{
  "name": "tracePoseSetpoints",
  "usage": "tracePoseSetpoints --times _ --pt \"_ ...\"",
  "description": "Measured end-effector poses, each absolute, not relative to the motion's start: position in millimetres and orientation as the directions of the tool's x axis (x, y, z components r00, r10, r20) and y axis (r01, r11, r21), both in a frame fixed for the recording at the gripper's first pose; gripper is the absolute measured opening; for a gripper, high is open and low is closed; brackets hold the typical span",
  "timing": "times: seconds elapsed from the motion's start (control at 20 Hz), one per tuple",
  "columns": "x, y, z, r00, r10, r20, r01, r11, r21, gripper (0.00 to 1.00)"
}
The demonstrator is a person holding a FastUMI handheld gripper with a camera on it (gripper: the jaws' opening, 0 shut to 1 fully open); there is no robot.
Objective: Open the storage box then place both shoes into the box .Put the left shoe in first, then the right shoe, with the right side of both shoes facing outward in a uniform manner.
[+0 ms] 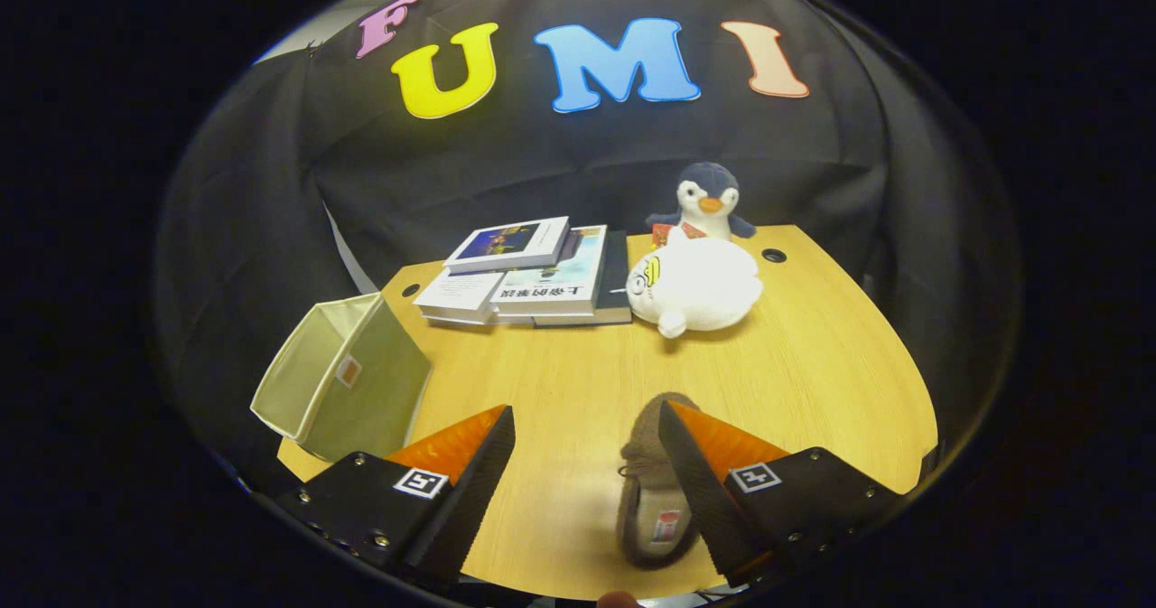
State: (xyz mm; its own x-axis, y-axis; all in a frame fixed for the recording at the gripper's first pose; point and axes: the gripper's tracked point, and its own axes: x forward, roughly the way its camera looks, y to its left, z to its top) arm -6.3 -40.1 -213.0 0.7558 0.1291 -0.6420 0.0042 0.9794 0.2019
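The gripper (587, 463) hangs spread wide — nothing pinched. The brown shoe (652, 491) beside its right finger looks soft and light — best pinched at the collar rim.

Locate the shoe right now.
In the gripper view the brown shoe lies on the wooden table, between the open gripper fingers, against the right one, nearer than the white plush.

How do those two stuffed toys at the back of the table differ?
The white plush is round, pale and lying low on the table; the penguin is dark blue with a white face and orange beak, sitting upright. The white plush looks bulkier and lies in front, partly hiding the penguin. Both are soft toys beside the books, well beyond the open hand-held gripper.
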Motion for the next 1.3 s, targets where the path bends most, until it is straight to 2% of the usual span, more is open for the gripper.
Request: tracePoseSetpoints --times 0.15,0.5,0.85,1.3 --pt "-16.4 -68.7 -238.7 0.735 0.083 -0.673 0.047 0.984 0.172 0.97" --pt "-35.3 -100.4 -283.1 0.677 0.064 -0.733 0.082 0.983 0.162 0.98" --pt "-47.7 -112.8 -324.5 0.622 0.040 -0.782 0.013 0.998 0.061 0.98" --pt "-44.9 -110.4 -356.0 0.548 0.106 -0.830 0.046 0.987 0.156 0.96"
